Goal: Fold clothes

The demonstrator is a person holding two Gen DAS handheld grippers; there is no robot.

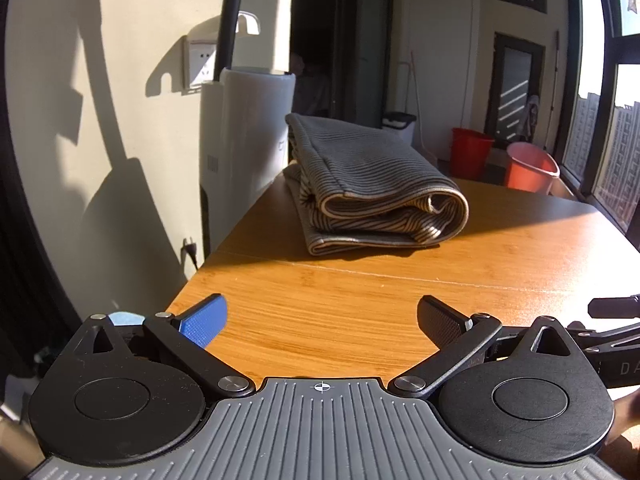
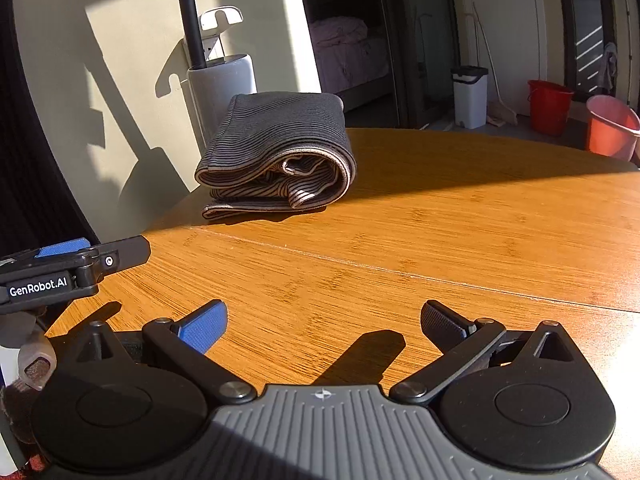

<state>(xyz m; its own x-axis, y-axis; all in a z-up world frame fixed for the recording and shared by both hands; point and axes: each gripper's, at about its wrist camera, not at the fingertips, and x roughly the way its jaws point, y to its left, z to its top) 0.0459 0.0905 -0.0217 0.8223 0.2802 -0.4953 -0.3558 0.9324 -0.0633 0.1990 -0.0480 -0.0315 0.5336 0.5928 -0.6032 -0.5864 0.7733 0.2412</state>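
Observation:
A grey striped garment point(image 1: 372, 184) lies folded into a thick bundle at the far left of the wooden table point(image 1: 360, 300); in the right wrist view the same garment point(image 2: 280, 160) sits near the table's left edge. My left gripper point(image 1: 322, 322) hovers open over the table's near edge, well short of the garment, with nothing between its fingers. My right gripper point(image 2: 324, 322) is likewise open and empty above the near part of the table point(image 2: 440, 240). The left gripper point(image 2: 76, 266) also shows side-on at the left of the right wrist view.
A white cylindrical appliance point(image 1: 248, 128) with a black pole stands against the wall behind the table's left edge. On the floor beyond are a red bucket point(image 1: 470, 152), a pink bucket point(image 1: 532, 168) and a white bin point(image 2: 470, 96). Windows run along the right.

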